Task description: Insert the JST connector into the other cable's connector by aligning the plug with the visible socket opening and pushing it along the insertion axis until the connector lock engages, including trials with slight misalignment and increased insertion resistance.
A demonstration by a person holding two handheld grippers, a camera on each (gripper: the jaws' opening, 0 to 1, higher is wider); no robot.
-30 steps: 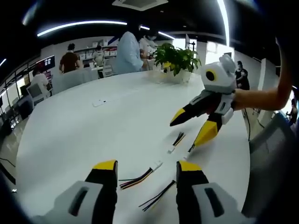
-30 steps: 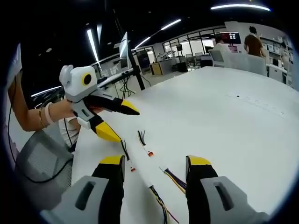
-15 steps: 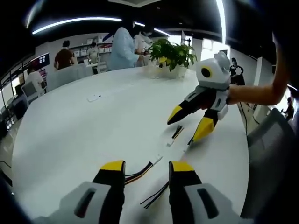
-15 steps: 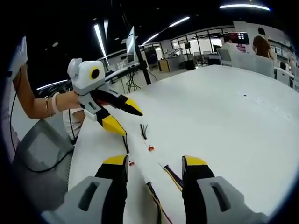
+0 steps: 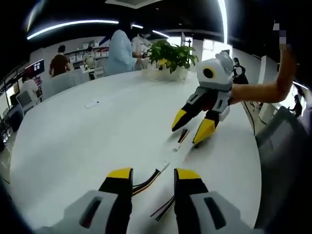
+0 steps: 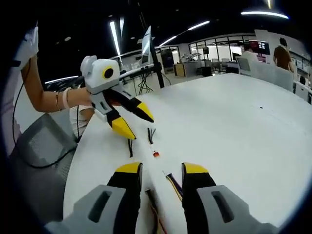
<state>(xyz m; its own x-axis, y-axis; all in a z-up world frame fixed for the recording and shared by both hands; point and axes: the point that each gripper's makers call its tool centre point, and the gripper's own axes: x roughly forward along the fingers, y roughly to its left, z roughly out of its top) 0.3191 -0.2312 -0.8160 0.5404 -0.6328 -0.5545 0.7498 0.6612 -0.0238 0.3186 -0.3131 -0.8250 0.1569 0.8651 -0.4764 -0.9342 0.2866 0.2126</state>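
The round table [image 5: 73, 141] had a smooth, matt white top with a faint sheen from the ceiling lights. Both grippers looked like moulded plastic: the left gripper [image 5: 151, 176] and right gripper [image 6: 161, 168] had satin grey bodies, black jaws and glossy yellow tips. The cables [image 5: 146, 181] wore thin, shiny plastic insulation, ending in a small white plastic connector [image 5: 163, 166].

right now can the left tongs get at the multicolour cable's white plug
Probably yes: the white plug lies on bare table just ahead of the open left tongs, nothing between; the right tongs hover farther off.
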